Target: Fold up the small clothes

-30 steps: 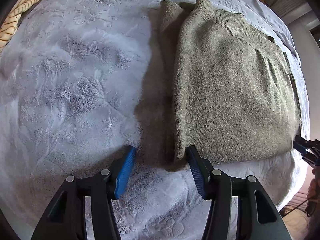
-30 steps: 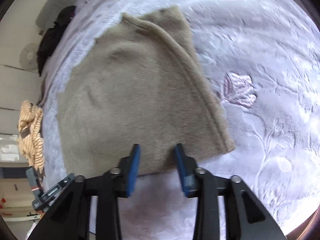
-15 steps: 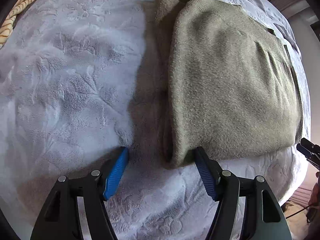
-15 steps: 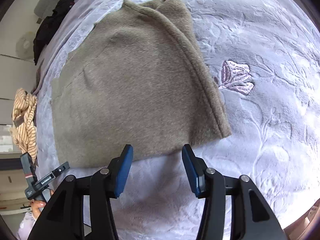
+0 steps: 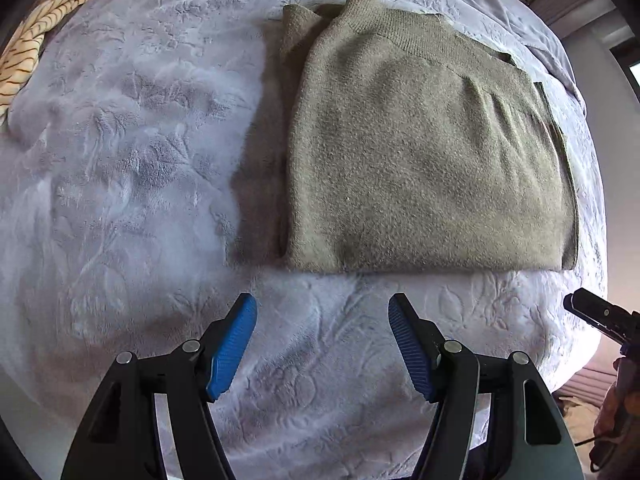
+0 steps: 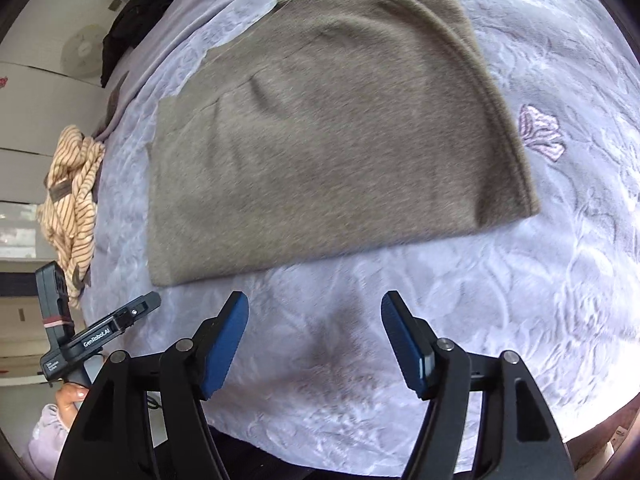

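Observation:
A folded olive-brown knit sweater (image 5: pixel 424 160) lies flat on a pale lilac plush blanket (image 5: pixel 128 168); in the right wrist view the same sweater (image 6: pixel 328 136) fills the upper middle. My left gripper (image 5: pixel 322 312) hangs open over bare blanket, just short of the sweater's near edge, nothing between its blue pads. My right gripper (image 6: pixel 314 308) also hovers over the blanket (image 6: pixel 540 300) below the sweater's near edge; its jaws are opening and hold nothing.
A cream striped garment (image 5: pixel 44 32) lies bunched at the far left corner, also seen as the striped garment (image 6: pixel 72 196) at the left. Dark clothes (image 6: pixel 140 12) sit at the bed's far edge. An embroidered pink flower (image 6: pixel 540 132) marks the blanket beside the sweater.
Both grippers have drawn back from the sweater's near edge and risen. The right jaws have spread wider; the left ones opened slightly. The sweater lies released and flat.

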A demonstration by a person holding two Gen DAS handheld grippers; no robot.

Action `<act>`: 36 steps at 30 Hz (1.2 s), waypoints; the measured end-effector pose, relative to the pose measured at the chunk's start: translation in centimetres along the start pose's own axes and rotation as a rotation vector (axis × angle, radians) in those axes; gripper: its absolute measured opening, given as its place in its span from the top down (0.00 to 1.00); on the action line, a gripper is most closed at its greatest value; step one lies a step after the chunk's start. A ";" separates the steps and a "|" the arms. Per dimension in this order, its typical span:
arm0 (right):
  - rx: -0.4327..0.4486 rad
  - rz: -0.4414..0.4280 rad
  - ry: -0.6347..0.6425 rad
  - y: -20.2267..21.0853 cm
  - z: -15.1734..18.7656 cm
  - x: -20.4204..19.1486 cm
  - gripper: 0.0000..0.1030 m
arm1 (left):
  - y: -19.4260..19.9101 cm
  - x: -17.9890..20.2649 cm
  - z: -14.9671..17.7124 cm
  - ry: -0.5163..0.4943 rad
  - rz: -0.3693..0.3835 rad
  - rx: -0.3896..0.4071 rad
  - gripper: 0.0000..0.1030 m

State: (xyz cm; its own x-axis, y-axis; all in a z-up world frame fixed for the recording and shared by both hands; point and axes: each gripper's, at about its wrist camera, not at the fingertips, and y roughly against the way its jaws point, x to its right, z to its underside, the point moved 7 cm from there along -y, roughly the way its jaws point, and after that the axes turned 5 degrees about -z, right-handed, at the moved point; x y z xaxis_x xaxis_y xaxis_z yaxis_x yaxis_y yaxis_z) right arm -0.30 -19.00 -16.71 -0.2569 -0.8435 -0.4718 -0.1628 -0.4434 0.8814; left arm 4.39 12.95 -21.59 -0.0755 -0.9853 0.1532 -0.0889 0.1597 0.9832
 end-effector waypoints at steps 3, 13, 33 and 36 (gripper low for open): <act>-0.019 -0.015 0.008 -0.6 0.5 -0.8 0.30 | 0.1 0.4 0.1 -0.003 -0.001 -0.003 0.33; -0.051 -0.050 0.022 -1.7 1.3 -2.6 0.30 | 0.6 0.5 0.9 -0.008 -0.002 0.003 0.33; -0.096 -0.203 -0.030 -5.2 0.2 -5.7 0.30 | 0.4 -1.5 1.6 0.113 0.138 -0.001 0.33; -0.101 -0.270 -0.062 -6.2 0.0 -6.2 0.30 | 0.6 -1.9 1.8 0.157 0.218 0.000 0.33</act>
State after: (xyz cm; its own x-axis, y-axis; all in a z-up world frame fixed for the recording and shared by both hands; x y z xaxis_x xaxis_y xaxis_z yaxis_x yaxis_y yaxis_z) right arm 2.25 -11.01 -19.27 -0.2754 -0.6718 -0.6876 -0.1381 -0.6802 0.7199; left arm 2.67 14.98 -21.48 0.0625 -0.9248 0.3753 -0.0874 0.3695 0.9251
